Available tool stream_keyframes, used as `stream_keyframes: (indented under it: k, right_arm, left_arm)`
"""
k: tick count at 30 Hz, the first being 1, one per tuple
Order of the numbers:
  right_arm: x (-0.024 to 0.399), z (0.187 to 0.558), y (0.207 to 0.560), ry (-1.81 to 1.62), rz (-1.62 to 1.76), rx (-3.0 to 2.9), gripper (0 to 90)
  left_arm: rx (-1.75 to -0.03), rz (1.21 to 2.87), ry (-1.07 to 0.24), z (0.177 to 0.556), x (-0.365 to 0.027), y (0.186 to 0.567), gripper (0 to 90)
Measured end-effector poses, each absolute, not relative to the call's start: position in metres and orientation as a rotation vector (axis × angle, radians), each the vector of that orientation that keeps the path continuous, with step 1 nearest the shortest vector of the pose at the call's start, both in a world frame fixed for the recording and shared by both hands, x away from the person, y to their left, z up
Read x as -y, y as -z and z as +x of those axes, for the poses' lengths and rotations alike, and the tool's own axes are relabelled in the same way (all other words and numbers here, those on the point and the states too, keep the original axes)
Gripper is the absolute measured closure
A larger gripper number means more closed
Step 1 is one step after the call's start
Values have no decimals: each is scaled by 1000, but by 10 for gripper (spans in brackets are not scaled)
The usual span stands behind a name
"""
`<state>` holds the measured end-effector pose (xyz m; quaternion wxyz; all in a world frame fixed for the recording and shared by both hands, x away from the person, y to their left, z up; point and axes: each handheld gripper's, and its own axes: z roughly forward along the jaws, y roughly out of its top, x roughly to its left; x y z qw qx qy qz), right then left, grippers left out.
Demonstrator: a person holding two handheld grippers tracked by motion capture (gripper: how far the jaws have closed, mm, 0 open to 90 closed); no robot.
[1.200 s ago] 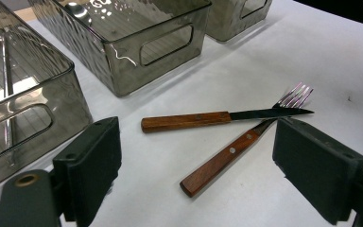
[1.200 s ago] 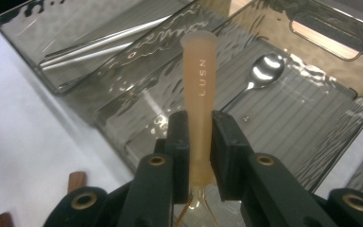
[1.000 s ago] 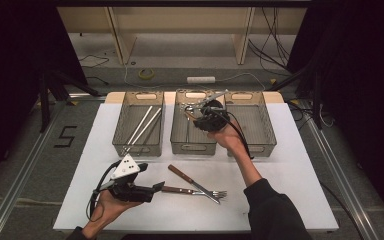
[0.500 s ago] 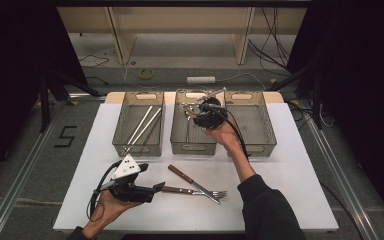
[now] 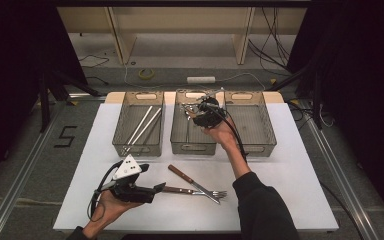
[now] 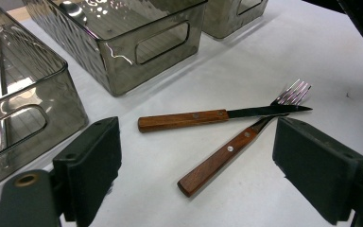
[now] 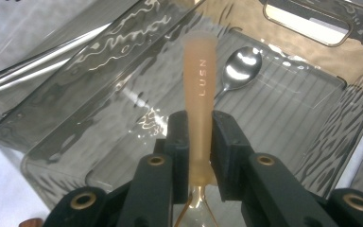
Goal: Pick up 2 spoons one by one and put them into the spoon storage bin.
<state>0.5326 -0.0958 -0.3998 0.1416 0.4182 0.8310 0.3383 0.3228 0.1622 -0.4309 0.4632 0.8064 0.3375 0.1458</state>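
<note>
My right gripper [image 5: 197,111] hangs over the middle bin [image 5: 194,146], shut on a utensil's pale amber plastic handle [image 7: 201,90] marked LUSN. The handle points into the bin, and thin metal shows below the jaws. A metal spoon [image 7: 240,66] lies on the bin floor [image 7: 283,109]. My left gripper [image 5: 156,191] rests low near the table's front edge, jaws open wide. Just beyond it lie a wooden-handled knife [image 6: 184,119] and a wooden-handled fork [image 6: 220,158], crossed at their metal ends, also seen from above as knife [image 5: 192,182] and fork [image 5: 196,192].
Three clear smoked bins stand side by side at the back of the white table [image 5: 300,170]. The left bin [image 5: 125,145] holds long metal sticks [image 5: 142,125]. The right bin [image 5: 260,145] looks bare. Cables trail from both grippers.
My right gripper has edged slightly left and lower over the middle bin, still holding the amber handle. The left gripper, knife and fork have stayed put.
</note>
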Motion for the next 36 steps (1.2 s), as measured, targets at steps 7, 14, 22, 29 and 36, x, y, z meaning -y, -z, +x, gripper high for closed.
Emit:
stream_keyframes:
  k: [7,14,22,29,36]
  right_arm:
    - [94,537,406,-960,1221,-2401,785]
    - [90,537,411,-947,1232,-2421,778]
    - [90,537,413,-969,1261,-2456,577]
    - [95,527,402,-1034,1221,-2479,475]
    - [104,503,385,-1094,1134,-2485,405]
  left_arm:
    - [-828,1985,-358,322,-161,431,158]
    - [-826,1991,-357,322,-161,431,158]
    - [-823,1995,-356,323,-160,432,158]
    - [-825,1998,-351,323,-160,432,158]
    - [-822,2006,-347,324,-159,432,158]
